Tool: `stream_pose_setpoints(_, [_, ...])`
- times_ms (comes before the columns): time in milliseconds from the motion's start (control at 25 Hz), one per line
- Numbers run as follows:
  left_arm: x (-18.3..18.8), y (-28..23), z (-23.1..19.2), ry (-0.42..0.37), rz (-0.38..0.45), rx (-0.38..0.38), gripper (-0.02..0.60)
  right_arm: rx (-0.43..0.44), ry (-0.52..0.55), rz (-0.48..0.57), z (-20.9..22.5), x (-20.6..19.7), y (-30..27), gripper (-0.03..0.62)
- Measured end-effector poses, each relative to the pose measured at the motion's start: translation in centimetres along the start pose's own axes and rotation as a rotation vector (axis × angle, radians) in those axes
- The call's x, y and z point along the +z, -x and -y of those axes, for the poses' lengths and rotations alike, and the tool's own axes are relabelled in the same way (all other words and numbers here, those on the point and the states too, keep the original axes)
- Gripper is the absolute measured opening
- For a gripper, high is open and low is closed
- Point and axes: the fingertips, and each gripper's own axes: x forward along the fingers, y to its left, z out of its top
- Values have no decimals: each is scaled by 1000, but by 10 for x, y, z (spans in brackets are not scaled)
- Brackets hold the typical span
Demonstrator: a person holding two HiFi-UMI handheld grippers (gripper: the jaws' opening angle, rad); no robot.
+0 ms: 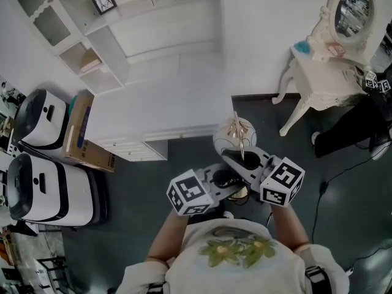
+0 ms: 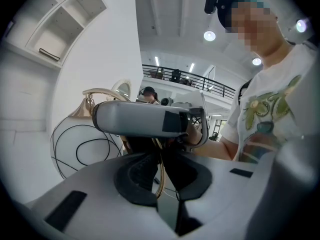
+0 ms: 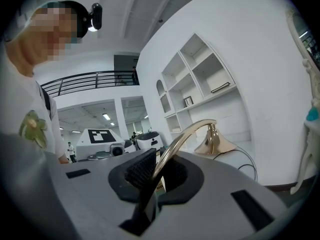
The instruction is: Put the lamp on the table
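While the lamp point(image 1: 234, 136) hangs over the dark floor point(image 1: 135, 237), well apart from the white table point(image 1: 313, 86), the left hand-held gripper point(image 2: 160, 170) is clamped on its thin gold stem point(image 3: 185, 136), and the right hand-held gripper point(image 3: 155, 178) is clamped on that same curved stem.

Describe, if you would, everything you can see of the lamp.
The lamp has a white globe shade traced with thin black lines, a flared gold cap and a slim, curved gold stem that looks like metal. It is held over the dark floor, near a white cabinet. The left tongs and right tongs are both shut on its stem.
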Motion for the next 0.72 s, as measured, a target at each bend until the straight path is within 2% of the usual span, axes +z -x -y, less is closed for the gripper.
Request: stream_pose_setpoints(720, [43, 16, -115, -22, 19, -58, 60, -51, 13, 8, 93, 43, -74, 44])
